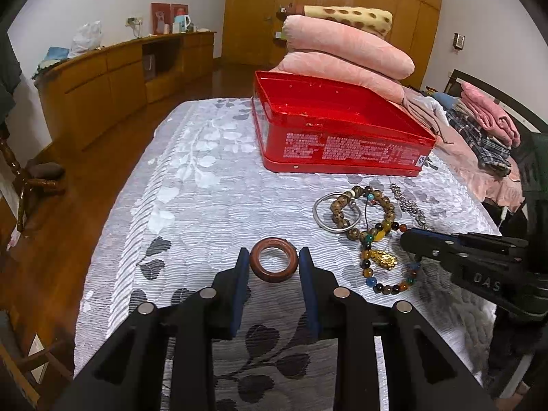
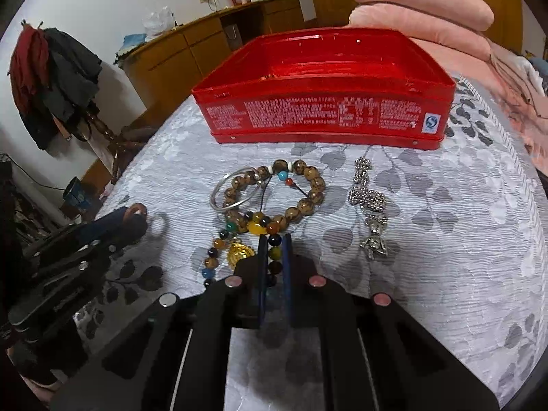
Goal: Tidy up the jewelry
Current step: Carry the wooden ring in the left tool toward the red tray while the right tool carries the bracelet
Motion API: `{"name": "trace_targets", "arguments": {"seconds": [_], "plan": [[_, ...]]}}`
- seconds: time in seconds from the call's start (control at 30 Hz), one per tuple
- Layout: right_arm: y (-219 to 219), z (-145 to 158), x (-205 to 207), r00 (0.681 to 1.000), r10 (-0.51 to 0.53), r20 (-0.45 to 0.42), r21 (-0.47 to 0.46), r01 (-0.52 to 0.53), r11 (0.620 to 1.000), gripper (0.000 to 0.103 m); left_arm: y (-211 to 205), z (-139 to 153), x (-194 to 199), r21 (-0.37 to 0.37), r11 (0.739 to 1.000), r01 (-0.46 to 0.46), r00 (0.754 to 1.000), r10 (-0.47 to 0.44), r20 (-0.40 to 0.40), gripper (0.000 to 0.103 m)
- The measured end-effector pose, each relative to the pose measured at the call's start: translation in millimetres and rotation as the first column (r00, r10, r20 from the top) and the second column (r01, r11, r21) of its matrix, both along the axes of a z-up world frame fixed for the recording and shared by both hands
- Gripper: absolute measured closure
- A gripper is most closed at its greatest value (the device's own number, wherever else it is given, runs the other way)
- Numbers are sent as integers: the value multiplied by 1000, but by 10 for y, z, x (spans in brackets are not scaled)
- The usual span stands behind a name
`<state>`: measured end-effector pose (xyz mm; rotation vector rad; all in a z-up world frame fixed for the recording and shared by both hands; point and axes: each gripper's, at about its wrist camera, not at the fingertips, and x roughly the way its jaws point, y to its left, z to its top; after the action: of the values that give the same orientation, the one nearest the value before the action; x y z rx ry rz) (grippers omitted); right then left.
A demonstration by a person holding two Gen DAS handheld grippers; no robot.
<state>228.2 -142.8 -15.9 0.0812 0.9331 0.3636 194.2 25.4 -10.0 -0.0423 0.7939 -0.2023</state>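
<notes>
Grippers, as we see them: left gripper (image 1: 274, 260) clamps brown ring (image 1: 273, 263); right gripper (image 2: 274, 250) pinches multicoloured bead bracelet (image 2: 274, 255) near red tin (image 2: 325, 116).

Both tools are built of matte black plastic, angular and ribbed, with long slots cut through the bodies. The left tool (image 1: 274, 267) carries two narrow fingers faced with dark blue pads (image 1: 241, 274), and four round silver studs sit on top of its frame — two on each side. The right tool (image 2: 274, 253) has the same blue-faced fingers (image 2: 262, 257); on its frame the studs look silver on one side and pinkish on the other. Seen from the side, its black body shows small silver screws, layered plates and raised letters reading "DAS" — the rest of the word is hidden.
</notes>
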Motion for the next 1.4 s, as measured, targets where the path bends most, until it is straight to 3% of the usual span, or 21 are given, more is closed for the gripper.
{"name": "trace_targets", "arguments": {"seconds": [0.37,0.67,1.4], "plan": [[-125,355,-286,997,6,79,27,-8,1000,96,-139,135,-71,5,1000,31,999,-31,28,74],[-241,469,-381,994,-40,105,0,40,999,96,-239,271,-91,-2,999,44,998,-44,56,74],[-346,674,-276,985,-73,155,-28,78,997,96,-452,509,100,-9,998,69,992,-68,103,74]]}}
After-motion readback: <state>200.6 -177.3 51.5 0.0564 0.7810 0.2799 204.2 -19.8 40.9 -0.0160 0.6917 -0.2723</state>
